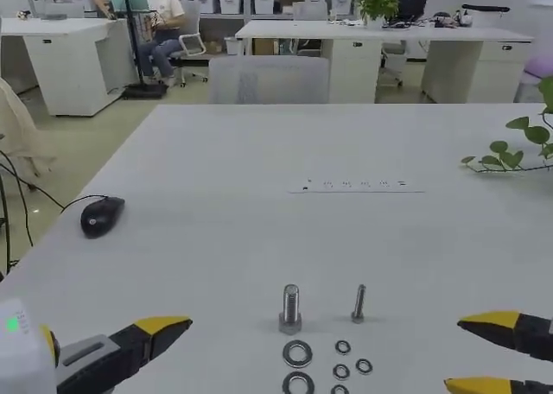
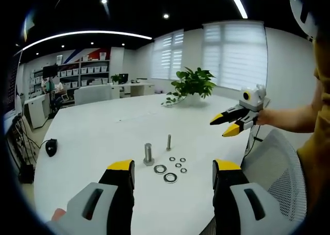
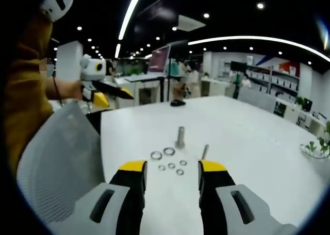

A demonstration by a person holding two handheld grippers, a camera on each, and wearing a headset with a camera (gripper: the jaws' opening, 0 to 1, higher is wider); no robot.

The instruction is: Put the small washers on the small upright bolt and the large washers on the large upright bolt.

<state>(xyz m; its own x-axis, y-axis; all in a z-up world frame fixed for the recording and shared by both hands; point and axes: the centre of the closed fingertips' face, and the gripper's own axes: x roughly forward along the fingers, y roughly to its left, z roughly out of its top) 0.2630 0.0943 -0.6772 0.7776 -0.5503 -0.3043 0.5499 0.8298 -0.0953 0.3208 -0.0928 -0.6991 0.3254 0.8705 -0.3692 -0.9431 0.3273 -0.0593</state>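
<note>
Close to the near edge of the white table [image 1: 259, 195], two large washers [image 1: 297, 354] lay flat, one in front of the other, just before the large bolt [image 1: 290, 308], which stood upright on its head. Beside them, four small washers [image 1: 343, 347] lay in a loose cluster, none touching another, just in front of the small bolt [image 1: 359, 303], which was also upright and stood apart from its bigger neighbour. No washer was on either bolt.

To my eye these were thin, stiff steel rings: light, hard and slick, and lying so flat that there was little edge for a jaw to catch. I judged the surest hold to be a pinch across the outer rim, edge to edge. The small ones seemed likely to skate away or flip if nudged.

On either side, above the table, the left gripper [image 2: 174, 165] and the right gripper [image 1: 455, 354] hovered, well back from the washers. Both had their yellow-tipped jaws spread wide, with nothing between them.

Farther off, a black mouse [image 1: 102, 214] sat to the left and a trailing plant [image 1: 518, 148] at the right edge.
</note>
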